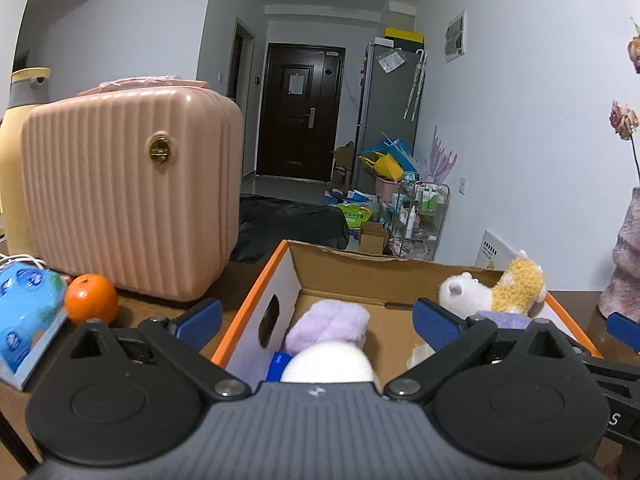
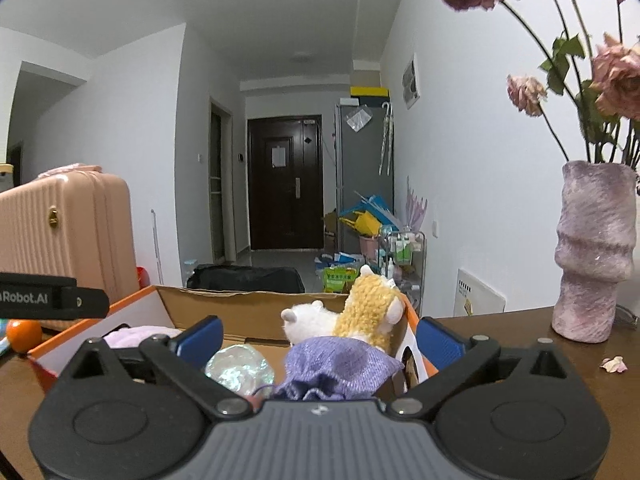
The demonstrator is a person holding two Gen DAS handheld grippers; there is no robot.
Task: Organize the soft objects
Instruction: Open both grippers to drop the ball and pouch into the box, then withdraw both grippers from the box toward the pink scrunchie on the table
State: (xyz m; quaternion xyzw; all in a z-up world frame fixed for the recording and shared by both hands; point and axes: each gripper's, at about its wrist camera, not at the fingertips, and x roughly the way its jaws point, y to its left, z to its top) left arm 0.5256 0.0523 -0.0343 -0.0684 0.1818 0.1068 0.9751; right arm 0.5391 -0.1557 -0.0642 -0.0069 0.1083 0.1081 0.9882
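An open cardboard box (image 1: 256,300) with an orange rim stands on the brown table. It holds a lilac fluffy piece (image 1: 328,326), a white soft ball (image 1: 328,362) and a yellow-and-white plush animal (image 1: 496,292). My left gripper (image 1: 318,320) hovers at the box's near left part, jaws wide open and touching nothing. The right gripper (image 2: 319,342) is open too, at the box's (image 2: 240,304) near right part. Below it lie a purple knit pouch (image 2: 340,368) and a shiny iridescent ball (image 2: 240,368), with the plush animal (image 2: 360,312) behind them. Neither pad touches them.
A pink ribbed case (image 1: 128,192) stands left of the box, with an orange (image 1: 91,299) and a blue patterned pack (image 1: 28,312) in front of it. A mauve vase (image 2: 592,256) of dried roses stands on the table at right, and a fallen petal (image 2: 614,364) lies near it.
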